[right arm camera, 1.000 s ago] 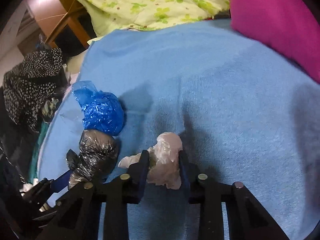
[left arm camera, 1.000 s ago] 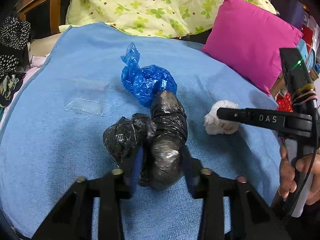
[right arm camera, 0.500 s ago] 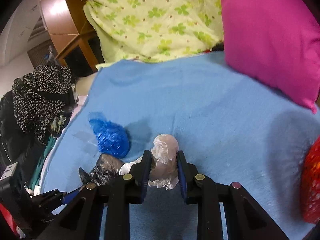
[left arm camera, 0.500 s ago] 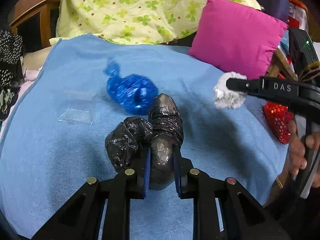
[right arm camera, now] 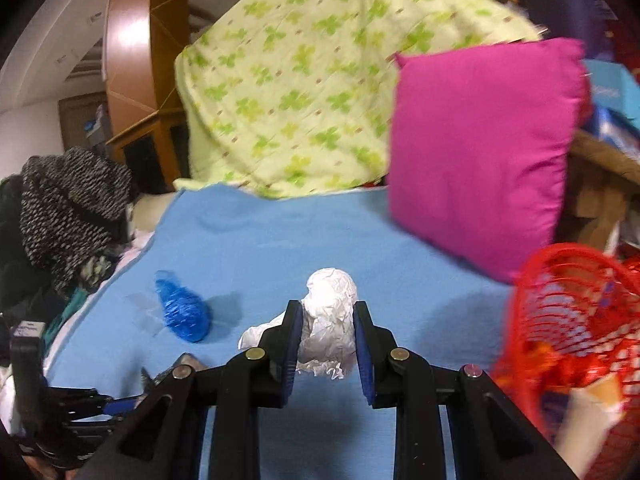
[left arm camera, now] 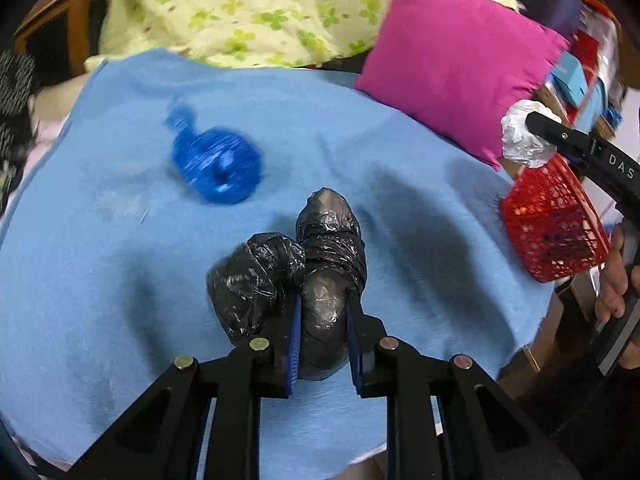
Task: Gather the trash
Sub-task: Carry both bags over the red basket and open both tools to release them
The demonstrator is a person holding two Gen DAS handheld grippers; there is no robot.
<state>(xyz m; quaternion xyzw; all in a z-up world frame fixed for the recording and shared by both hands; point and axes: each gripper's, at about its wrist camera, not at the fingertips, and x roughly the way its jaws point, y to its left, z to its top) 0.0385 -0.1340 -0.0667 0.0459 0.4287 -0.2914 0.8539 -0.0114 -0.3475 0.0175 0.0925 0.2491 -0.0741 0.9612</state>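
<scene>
Left gripper (left arm camera: 322,332) clamps black bag bundle (left arm camera: 316,276) over blue blanket (left arm camera: 100,280). Right gripper (right arm camera: 326,344) pinches white paper wad (right arm camera: 330,320); red basket (right arm camera: 576,320) at 3 o'clock.

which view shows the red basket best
The right wrist view: the red basket is close, with its open mouth and some contents visible, though blurred. The left wrist view shows only its mesh outside at the right edge.

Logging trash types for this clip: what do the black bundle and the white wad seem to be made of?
Black bundle: thin glossy plastic film, likely bag; it glints and wrinkles finely. White wad: crumpled matte paper or thin plastic, sharp creases; cannot tell which.
</scene>
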